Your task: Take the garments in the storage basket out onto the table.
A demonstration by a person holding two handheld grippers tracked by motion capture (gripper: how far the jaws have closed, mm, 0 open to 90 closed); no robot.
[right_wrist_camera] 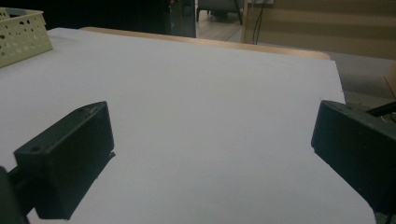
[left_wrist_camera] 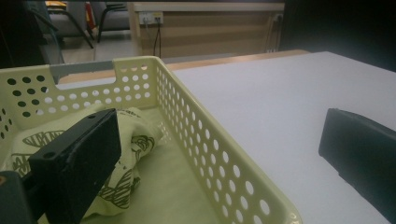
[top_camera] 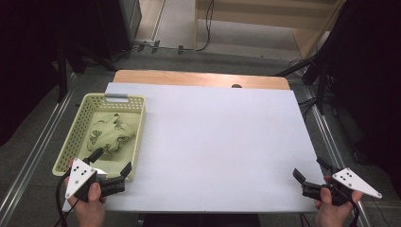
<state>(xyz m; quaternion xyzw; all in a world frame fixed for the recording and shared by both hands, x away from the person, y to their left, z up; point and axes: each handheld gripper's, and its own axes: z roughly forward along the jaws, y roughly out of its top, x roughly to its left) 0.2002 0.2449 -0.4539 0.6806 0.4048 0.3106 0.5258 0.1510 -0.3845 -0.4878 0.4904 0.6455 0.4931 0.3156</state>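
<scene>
Two tongs wide open, empty — left tongs (top_camera: 111,163) astride basket (top_camera: 87,101) rim; right tongs (top_camera: 309,172) over table (top_camera: 213,142)

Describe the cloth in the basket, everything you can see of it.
The cloth is a pale yellow-green fabric printed with dark outlined leaf or butterfly shapes. It lies crumpled in a loose heap on the floor of the perforated plastic basket, toward its far half. Nothing grips it: the left gripper hangs open at the basket's near end, one jaw over the basket, short of the cloth.
</scene>
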